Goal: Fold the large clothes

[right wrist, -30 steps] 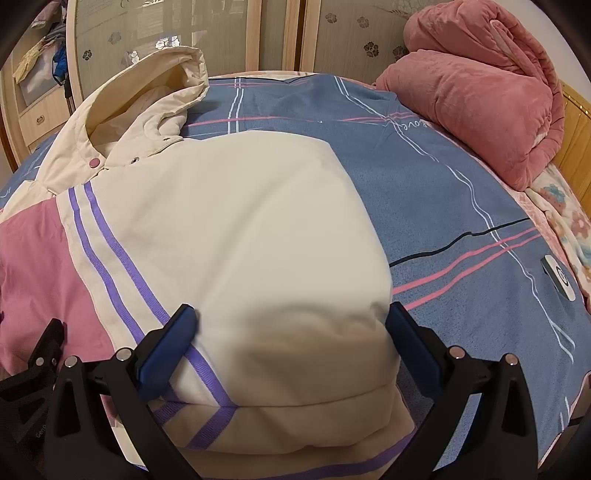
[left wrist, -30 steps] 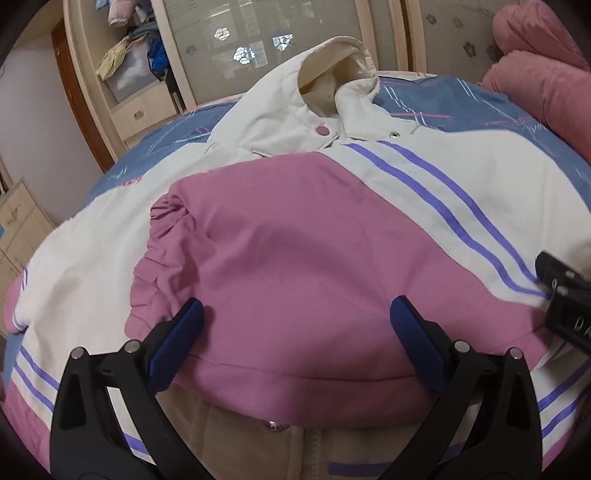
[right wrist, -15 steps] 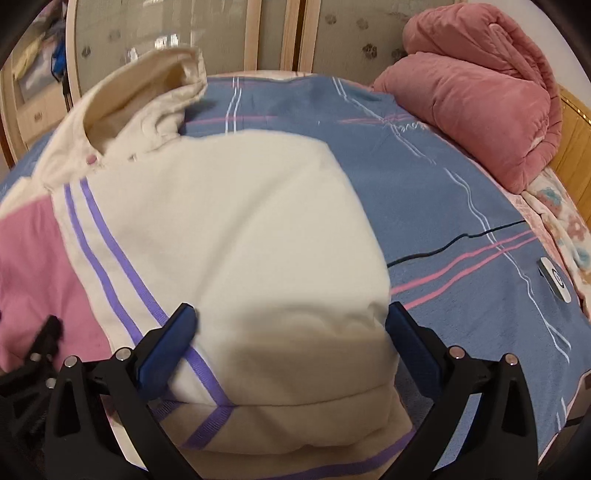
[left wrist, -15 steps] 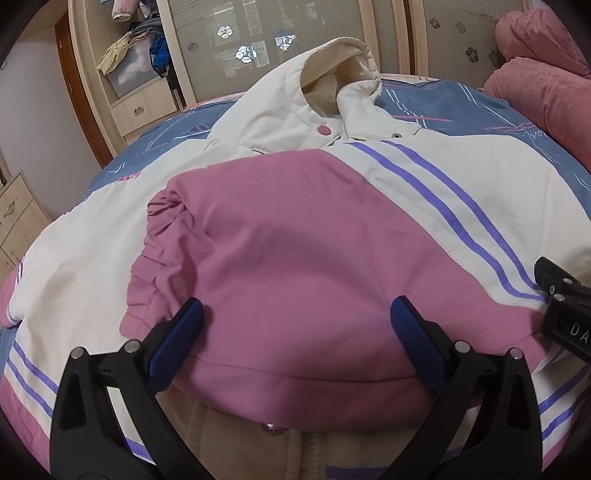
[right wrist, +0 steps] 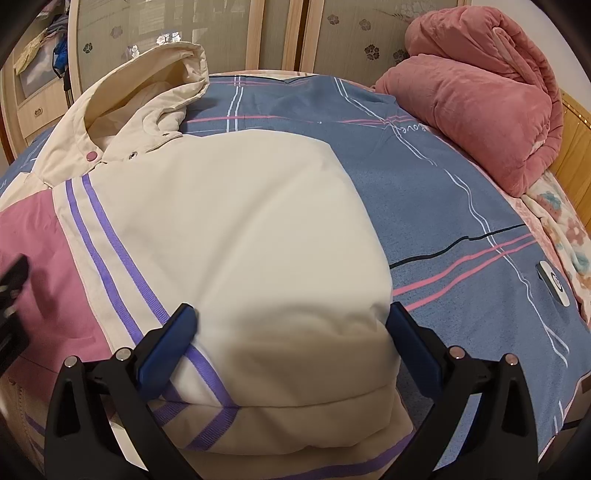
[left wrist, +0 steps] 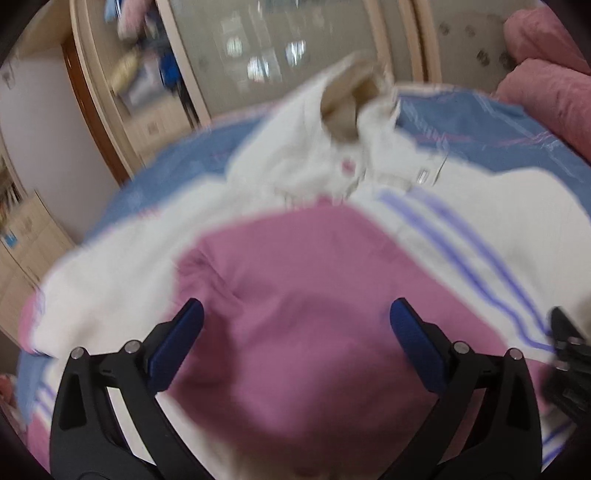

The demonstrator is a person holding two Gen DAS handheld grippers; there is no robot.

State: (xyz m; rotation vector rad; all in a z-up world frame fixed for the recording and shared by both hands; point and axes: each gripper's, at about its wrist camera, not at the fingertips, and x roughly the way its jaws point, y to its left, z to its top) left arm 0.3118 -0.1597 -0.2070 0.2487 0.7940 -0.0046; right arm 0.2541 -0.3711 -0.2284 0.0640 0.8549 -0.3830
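a cream and pink jacket [right wrist: 229,229] is spread on the bed [right wrist: 443,206], its hood [right wrist: 147,85] toward the far wardrobe [right wrist: 288,33]. both sleeves are seen folded across the body: a pink sleeve [left wrist: 314,295] in the blurred left view, a cream sleeve [right wrist: 288,280] in the right view. the left gripper [left wrist: 295,339] is held over the pink sleeve, jaws released, nothing gripped. the right gripper [right wrist: 291,339] is held over the cream sleeve, jaws likewise released. a rolled pink quilt [right wrist: 480,85] is seen at the bed's far right.

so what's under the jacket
The jacket lies on a blue striped bedsheet, visible around its edges. Whatever is directly beneath is covered by its folded sleeves and body.
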